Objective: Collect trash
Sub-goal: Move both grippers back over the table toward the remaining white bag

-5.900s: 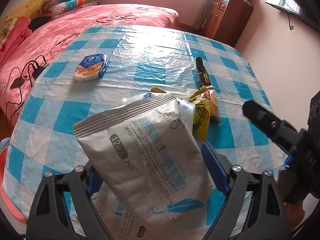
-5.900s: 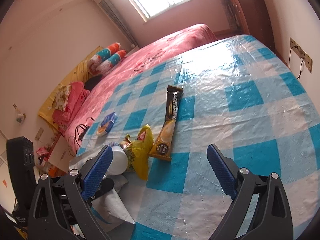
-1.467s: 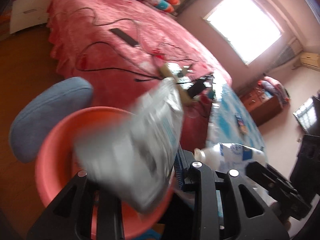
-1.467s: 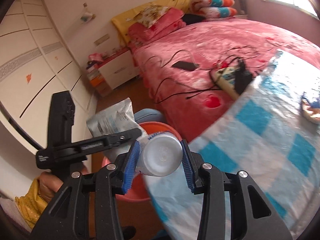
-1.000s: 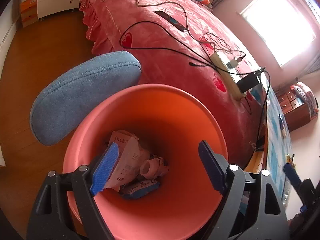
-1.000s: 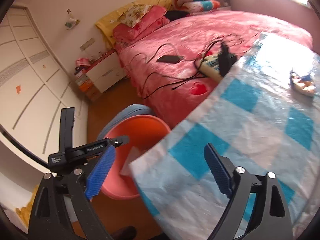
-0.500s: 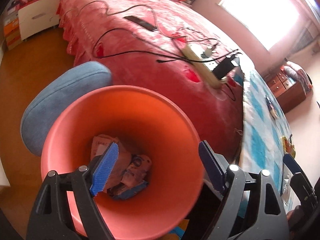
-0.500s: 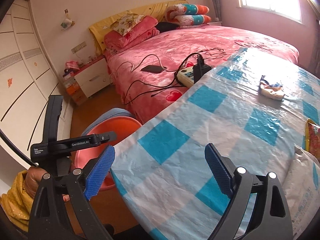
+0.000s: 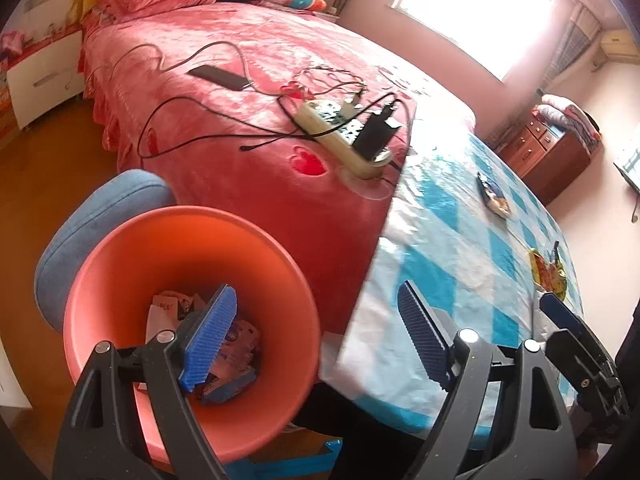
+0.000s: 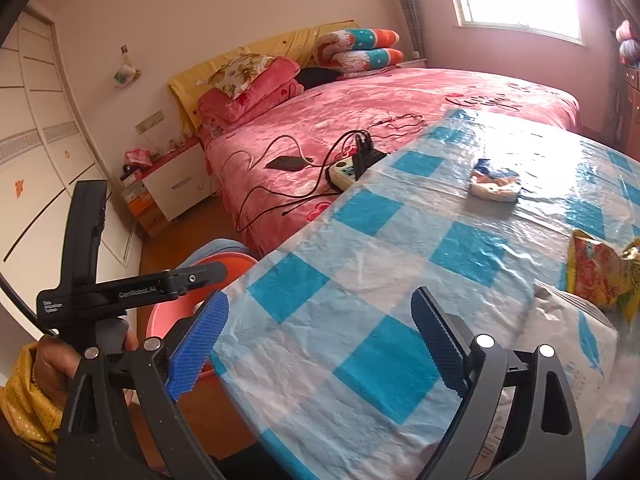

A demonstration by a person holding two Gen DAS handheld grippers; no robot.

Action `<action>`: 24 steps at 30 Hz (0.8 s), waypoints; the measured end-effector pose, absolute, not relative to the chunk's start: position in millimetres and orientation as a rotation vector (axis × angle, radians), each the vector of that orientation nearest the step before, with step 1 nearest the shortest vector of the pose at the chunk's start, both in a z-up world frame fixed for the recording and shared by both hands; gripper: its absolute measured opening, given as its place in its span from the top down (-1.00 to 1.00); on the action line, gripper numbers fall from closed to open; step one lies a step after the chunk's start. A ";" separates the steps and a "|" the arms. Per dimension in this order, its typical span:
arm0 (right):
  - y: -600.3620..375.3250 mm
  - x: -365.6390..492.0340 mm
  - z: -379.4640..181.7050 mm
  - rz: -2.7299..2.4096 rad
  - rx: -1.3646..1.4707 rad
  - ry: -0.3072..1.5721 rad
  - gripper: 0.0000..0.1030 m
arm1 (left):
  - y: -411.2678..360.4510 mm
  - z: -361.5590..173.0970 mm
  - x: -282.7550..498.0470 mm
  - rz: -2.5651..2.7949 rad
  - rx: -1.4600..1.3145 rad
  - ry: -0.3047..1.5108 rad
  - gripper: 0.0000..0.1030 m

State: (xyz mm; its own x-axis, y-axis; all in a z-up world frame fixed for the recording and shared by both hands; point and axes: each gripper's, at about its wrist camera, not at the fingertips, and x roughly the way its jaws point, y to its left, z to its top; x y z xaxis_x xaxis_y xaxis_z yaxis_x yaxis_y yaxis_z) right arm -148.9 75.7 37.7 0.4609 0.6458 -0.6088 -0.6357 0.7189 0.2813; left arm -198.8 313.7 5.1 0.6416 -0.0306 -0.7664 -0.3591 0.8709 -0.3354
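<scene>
An orange bin (image 9: 120,248) stands on the floor beside the table and holds several wrappers (image 9: 236,344). My left gripper (image 9: 316,336) is open and empty, over the bin's right rim. My right gripper (image 10: 320,340) is open and empty above the blue-checked table (image 10: 360,256). On the table lie a white wipes pouch (image 10: 568,344), a yellow snack bag (image 10: 596,272) and a small blue-white packet (image 10: 494,184). The packet (image 9: 494,198) and snack bag (image 9: 546,272) also show in the left wrist view.
A blue cushioned stool (image 9: 92,216) sits behind the bin. A pink bed (image 9: 240,80) carries a power strip (image 9: 340,132), cables and a phone (image 9: 218,76). A wooden dresser (image 9: 552,156) stands at the far wall. A white nightstand (image 10: 176,184) is by the bed.
The wipes pouch and the white bottle have been dropped; both grippers opened. Both views have swung from the bin back toward the table.
</scene>
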 end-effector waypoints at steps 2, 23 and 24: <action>68.8 -148.0 39.9 0.784 0.024 0.748 -0.78 | 305.5 10.2 -197.2 0.186 -0.477 0.858 -0.62; 1.2 -141.1 63.0 0.726 0.114 0.651 -0.78 | 216.4 47.2 -179.0 0.073 -0.322 0.862 -0.62; -2.5 -140.8 63.4 0.722 0.116 0.647 -0.78 | 212.0 47.8 -178.1 0.067 -0.314 0.864 -0.62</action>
State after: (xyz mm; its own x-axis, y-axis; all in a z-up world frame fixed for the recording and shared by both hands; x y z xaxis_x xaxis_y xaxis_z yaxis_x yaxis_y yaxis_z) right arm -140.8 -2.5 63.4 0.5666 0.6471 -0.5101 -0.5779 0.7534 0.3138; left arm -178.1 212.0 47.8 0.6504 -0.0689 -0.7565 -0.1841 0.9519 -0.2449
